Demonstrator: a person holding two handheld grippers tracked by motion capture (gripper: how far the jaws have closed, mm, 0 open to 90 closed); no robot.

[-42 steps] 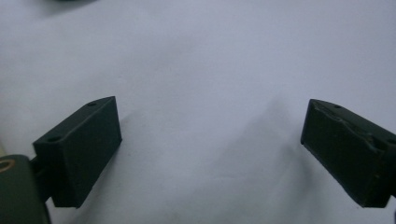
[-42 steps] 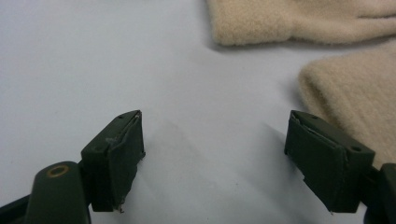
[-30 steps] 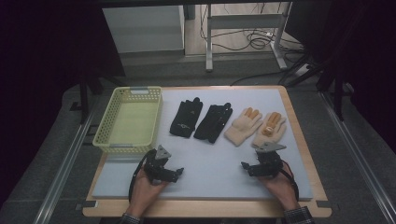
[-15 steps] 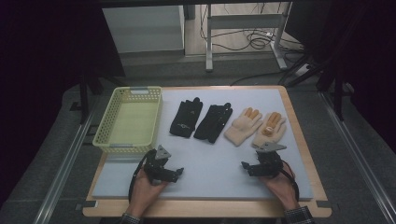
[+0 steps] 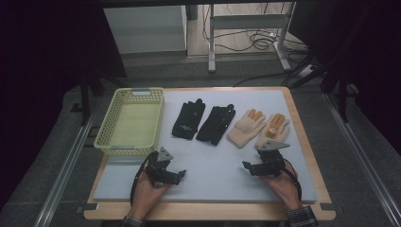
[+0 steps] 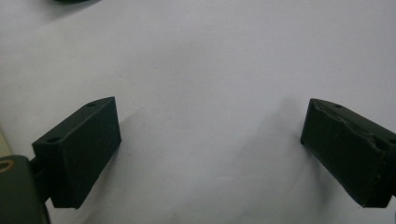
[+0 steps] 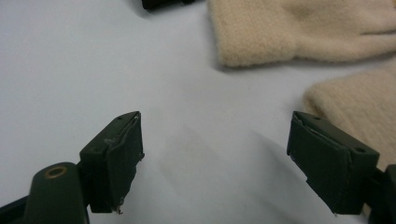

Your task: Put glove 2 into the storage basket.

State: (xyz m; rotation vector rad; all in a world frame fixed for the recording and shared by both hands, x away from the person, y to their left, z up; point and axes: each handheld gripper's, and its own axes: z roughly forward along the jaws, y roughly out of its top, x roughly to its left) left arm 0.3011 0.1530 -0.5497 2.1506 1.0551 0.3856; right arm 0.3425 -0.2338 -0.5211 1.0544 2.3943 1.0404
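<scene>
A: What sits nearest the person?

B: Two hands at the table's near edge, each holding a gripper low over the pale mat (image 5: 213, 170). The left gripper (image 5: 178, 175) has its jaws spread wide, nothing between them but bare mat. The right gripper (image 5: 247, 166) is also spread and empty.

A: And just beyond?

B: Just past the right gripper lie two cream gloves (image 5: 259, 127) flat, side by side; in the right gripper view one cuff (image 7: 355, 107) lies beside a jaw. To their left lie two black gloves (image 5: 203, 121). Left of those stands a yellow-green basket (image 5: 105, 142), its far rim farthest back.
</scene>
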